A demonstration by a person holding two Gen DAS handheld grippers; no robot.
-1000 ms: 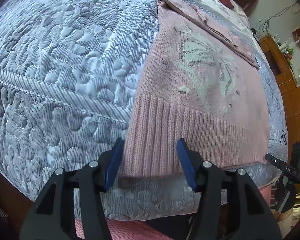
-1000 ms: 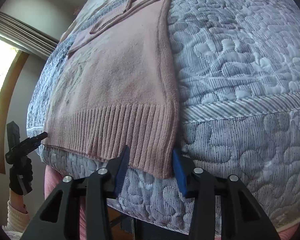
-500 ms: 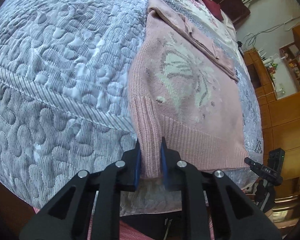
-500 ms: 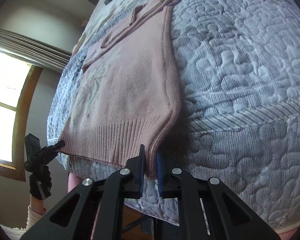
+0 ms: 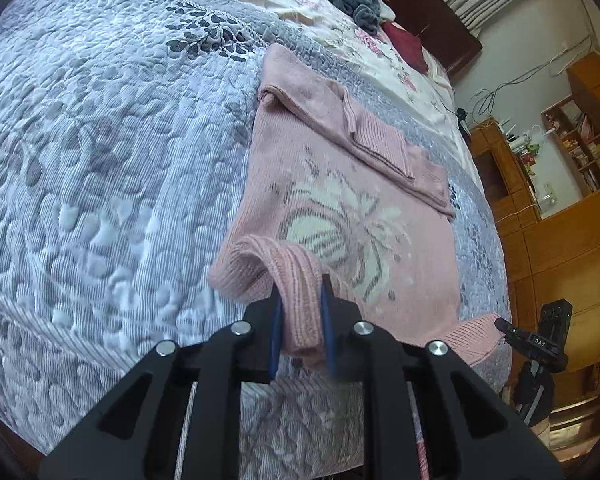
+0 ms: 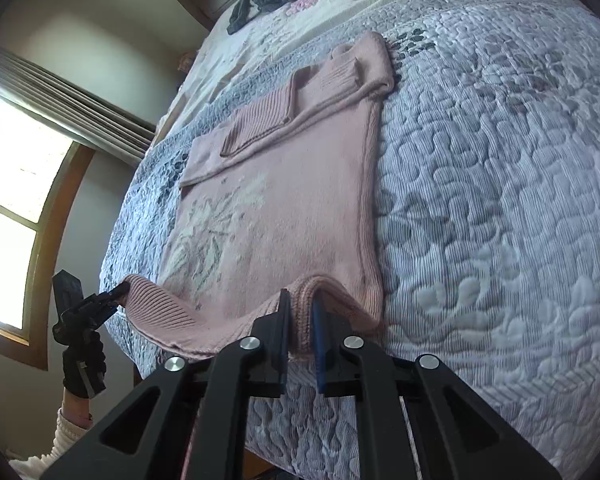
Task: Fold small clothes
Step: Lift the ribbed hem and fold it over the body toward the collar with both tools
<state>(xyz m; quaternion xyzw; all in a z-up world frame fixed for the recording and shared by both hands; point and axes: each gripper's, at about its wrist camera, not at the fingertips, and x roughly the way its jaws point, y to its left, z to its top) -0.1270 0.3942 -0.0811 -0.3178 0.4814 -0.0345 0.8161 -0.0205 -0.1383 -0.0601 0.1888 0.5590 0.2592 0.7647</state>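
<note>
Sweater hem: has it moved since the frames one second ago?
Yes. The ribbed hem of the pink sweater, earlier hanging over the quilt edge, is now lifted and carried up the bed by the left gripper and right gripper.

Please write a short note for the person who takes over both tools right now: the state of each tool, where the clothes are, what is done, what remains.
Left tool: shut on the left corner of the sweater hem, lifted off the bed.
Right tool: shut on the right corner of the hem, also lifted.
Sweater: pink, flat on the bed, sleeves already folded across the top.
Done: sleeves folded, both hem corners gripped.
Left: probably carry the hem up toward the collar, lay it down, release.
</note>
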